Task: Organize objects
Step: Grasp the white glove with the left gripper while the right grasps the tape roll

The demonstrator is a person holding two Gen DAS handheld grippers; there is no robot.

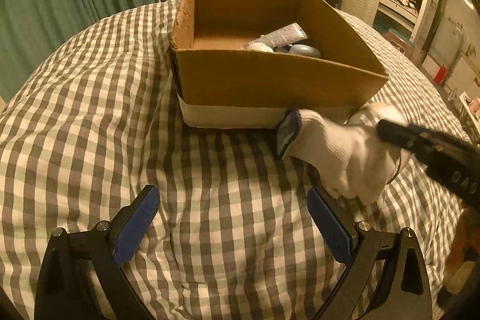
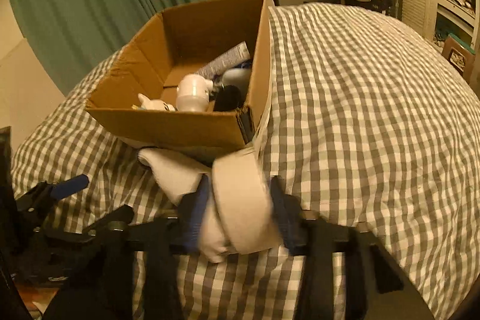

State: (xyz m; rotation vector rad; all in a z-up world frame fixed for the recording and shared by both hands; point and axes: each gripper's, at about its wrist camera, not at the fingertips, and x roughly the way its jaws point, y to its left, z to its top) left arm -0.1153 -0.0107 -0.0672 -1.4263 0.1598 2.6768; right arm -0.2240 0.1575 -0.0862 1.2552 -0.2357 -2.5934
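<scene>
Left wrist view: the left gripper point(image 1: 234, 225) hangs low over the checked bedspread point(image 1: 90, 110) with its blue pads spread wide and nothing between them. Ahead sits the cardboard box point(image 1: 270, 80), open at the top, with a printed tube point(image 1: 282, 36) and some pale rounded items showing over its near wall. Just in front of the box, to the right, a white sock point(image 1: 339, 152) with a dark cuff is carried by the right gripper point(image 1: 390, 131), whose black body reaches in from the right edge. The sock's cuff end is near the box's near wall; whether it touches I cannot tell.

Right wrist view: the right gripper's blue pads press in on the bunched white sock from both sides, so the jaws are closed on it. The picture is smeared here, and the folded band across the front looks like part of the same sock. The box lies ahead and to the left, holding the tube, a white bottle point(image 2: 192, 93), a small white figure point(image 2: 153, 104) and a dark round item point(image 2: 228, 99). The left gripper shows at the lower left edge.

The step in hand looks like dropping the sock into the box. To do it well, lift until the dangling end clears the near wall, carry it over the bare floor at the left, then release. The left gripper should stay clear of the path.
</scene>
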